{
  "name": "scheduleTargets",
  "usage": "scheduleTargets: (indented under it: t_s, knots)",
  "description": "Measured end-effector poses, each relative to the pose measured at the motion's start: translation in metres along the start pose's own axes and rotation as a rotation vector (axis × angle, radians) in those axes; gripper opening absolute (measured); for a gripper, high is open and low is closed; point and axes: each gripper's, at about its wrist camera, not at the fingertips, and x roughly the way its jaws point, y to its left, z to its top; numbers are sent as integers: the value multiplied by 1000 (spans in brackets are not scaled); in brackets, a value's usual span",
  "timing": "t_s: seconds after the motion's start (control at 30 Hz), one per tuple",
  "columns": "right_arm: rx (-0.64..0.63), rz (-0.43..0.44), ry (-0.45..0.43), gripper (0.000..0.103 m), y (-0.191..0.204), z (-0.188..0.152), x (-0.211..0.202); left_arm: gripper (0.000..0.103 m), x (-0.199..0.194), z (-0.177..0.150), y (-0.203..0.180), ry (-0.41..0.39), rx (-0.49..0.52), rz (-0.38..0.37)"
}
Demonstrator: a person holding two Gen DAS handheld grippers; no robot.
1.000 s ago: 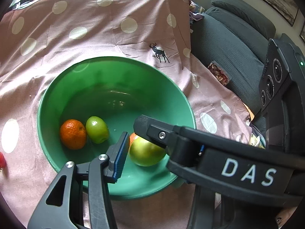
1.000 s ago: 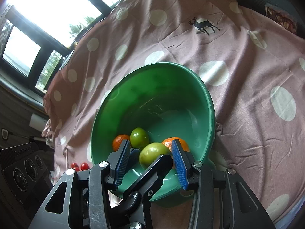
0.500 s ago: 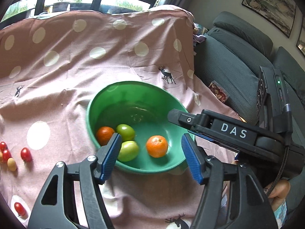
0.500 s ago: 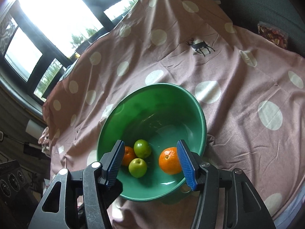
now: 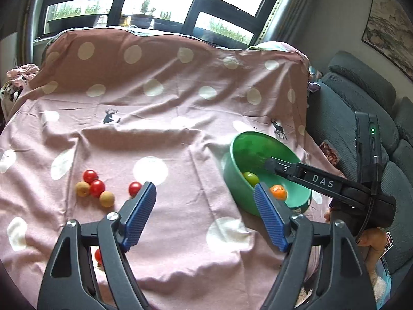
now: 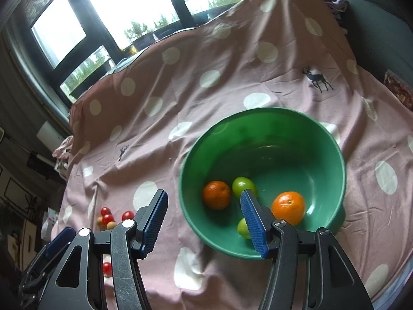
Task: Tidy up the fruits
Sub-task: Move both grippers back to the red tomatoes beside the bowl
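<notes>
On the spotted cloth (image 5: 180, 232), loose cherry tomatoes (image 5: 96, 187) lie nearer the left tool (image 5: 205, 219) (jaws just opened wide, empty); the right tool (image 6: 204, 224), likewise opened and empty, is held by the green bowl (image 6: 322, 134).

Both hand-held grippers (image 5: 205, 217) (image 6: 204, 222) empty, jaws just opening.

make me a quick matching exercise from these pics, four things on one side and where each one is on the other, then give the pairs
Things:
1. orange
2. cherry tomatoes
3. green bowl
4. framed picture

Places:
A. on the wall above the sofa
B. loose on the dotted cloth, left of the bowl
C. inside the bowl, beside green fruits
D. standing on the dotted cloth near its right edge

Pairs: 1-C, 2-B, 3-D, 4-A
</notes>
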Motion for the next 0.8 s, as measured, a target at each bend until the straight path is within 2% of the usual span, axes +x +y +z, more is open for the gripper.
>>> scheduleTargets:
  t_s: [0.07, 0.23, 0.37, 0.5, 0.63, 0.8]
  knots:
    - [-38, 16, -2, 75, 15, -4, 7, 81, -1, -5, 18, 9, -28, 49]
    - [-153, 20, 15, 75, 52, -18, 27, 81, -2, -21, 60, 47, -97, 154]
    - [-209, 64, 34, 75, 71, -28, 41, 81, -1, -32, 86, 126, -132, 123]
    - [-202, 61, 67, 75, 79, -34, 57, 80, 2, -39, 98, 173, -127, 187]
    - [-196, 130, 128, 75, 87, -39, 71, 79, 11, -45, 111, 230, -182, 162]
    - [-183, 184, 208, 74, 103, -38, 89, 72, 21, -50, 112, 274, -176, 156]
